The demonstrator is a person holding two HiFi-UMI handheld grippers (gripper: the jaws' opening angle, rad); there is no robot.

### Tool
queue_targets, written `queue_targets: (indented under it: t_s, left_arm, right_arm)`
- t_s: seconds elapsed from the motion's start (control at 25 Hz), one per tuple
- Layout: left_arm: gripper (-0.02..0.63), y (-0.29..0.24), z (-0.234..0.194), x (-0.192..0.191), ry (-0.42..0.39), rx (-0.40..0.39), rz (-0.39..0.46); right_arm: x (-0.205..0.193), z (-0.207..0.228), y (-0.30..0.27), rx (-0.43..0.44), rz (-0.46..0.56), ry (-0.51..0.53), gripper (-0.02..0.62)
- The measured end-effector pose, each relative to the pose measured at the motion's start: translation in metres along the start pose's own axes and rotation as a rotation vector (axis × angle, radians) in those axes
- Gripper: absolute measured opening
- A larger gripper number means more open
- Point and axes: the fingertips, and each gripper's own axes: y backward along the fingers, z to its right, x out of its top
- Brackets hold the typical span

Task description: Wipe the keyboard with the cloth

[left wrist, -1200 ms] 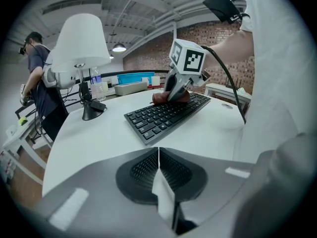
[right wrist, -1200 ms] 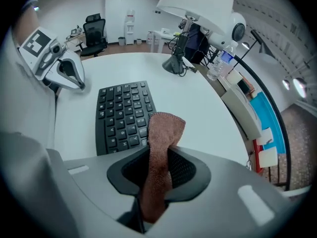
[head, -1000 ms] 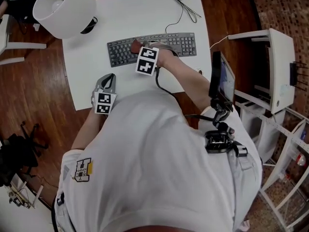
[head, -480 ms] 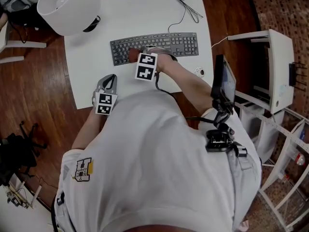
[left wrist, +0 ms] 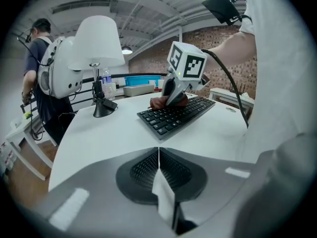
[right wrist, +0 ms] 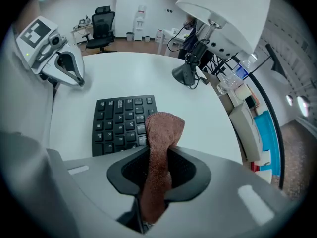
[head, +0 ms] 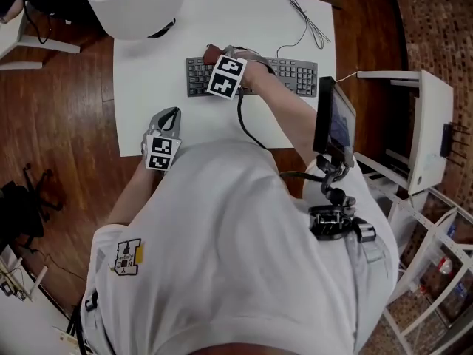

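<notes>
A black keyboard point(head: 284, 75) point(right wrist: 120, 123) point(left wrist: 181, 114) lies across the white table point(head: 155, 72). My right gripper point(head: 219, 59) point(right wrist: 158, 162) points steeply down over the keyboard's left part, shut on a reddish-brown cloth point(head: 213, 53) point(right wrist: 162, 133) point(left wrist: 160, 102). The cloth's folded end rests on the keys near the far left corner. My left gripper point(head: 168, 117) point(left wrist: 158, 157) hovers near the table's front left, apart from the keyboard, its jaws shut with nothing between them. In the left gripper view the right gripper's marker cube point(left wrist: 187, 62) stands above the cloth.
A white lamp point(head: 133, 2) point(right wrist: 225, 14) point(left wrist: 96, 43) stands at the table's far left corner. A thin black cable point(head: 307, 19) lies at the far right. A white cabinet point(head: 425, 124) stands right of the table. Another person point(left wrist: 42, 58) stands beyond the lamp.
The right gripper has carried the cloth leftward along the keyboard toward its far left corner. The head view has shifted. The left gripper stays near the table's front left.
</notes>
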Motion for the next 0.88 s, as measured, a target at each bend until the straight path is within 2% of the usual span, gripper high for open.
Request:
queue_targets:
  t_s: [0.6,0.76,0.88]
  left_arm:
    - [0.0,-0.006,0.023,0.003,-0.059,-0.063,0.0]
    - [0.0,-0.005,0.021,0.003,-0.051,-0.056,0.005]
    - [0.0,-0.003,0.016,0.002,-0.034,-0.042,0.007]
  right_arm:
    - [-0.023,-0.135,0.027,0.156,0.017,0.068,0.091]
    - [-0.021,-0.133,0.024,0.17,0.019,0.08,0.091]
    - [-0.003,-0.099,0.026,0.151,0.051,0.047,0.091]
